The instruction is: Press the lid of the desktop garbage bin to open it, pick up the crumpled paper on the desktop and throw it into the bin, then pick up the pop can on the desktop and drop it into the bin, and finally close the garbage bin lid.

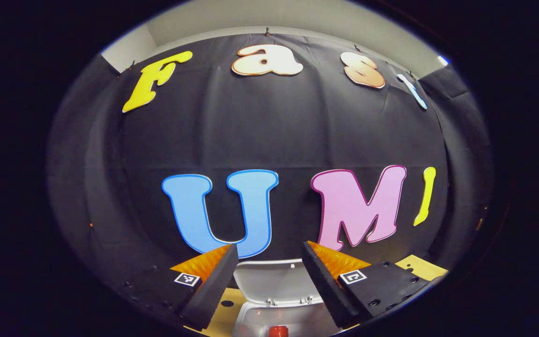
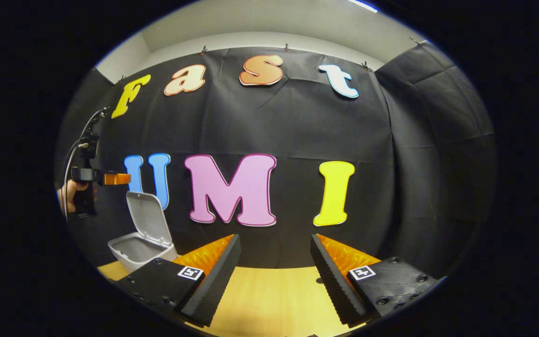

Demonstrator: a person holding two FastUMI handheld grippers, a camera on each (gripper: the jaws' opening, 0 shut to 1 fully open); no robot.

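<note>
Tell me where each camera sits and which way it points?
Left gripper view: rides the left gripper, above the open garbage bin, facing the booth wall; its open fingers show.
Right gripper view: rides the right gripper, over the desktop; the left gripper and a hand show.
Shared: bin and raised lid.

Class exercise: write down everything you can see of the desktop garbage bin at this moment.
The garbage bin is a small, pale grey, plastic-looking box with rounded corners, standing upright on the wooden desktop near the black cloth wall. Its hinged lid is open, tilted up and back. In the left gripper view the lid's underside and hinge clips show, with something red at the bin's mouth. The left gripper hangs above, not touching.
</note>
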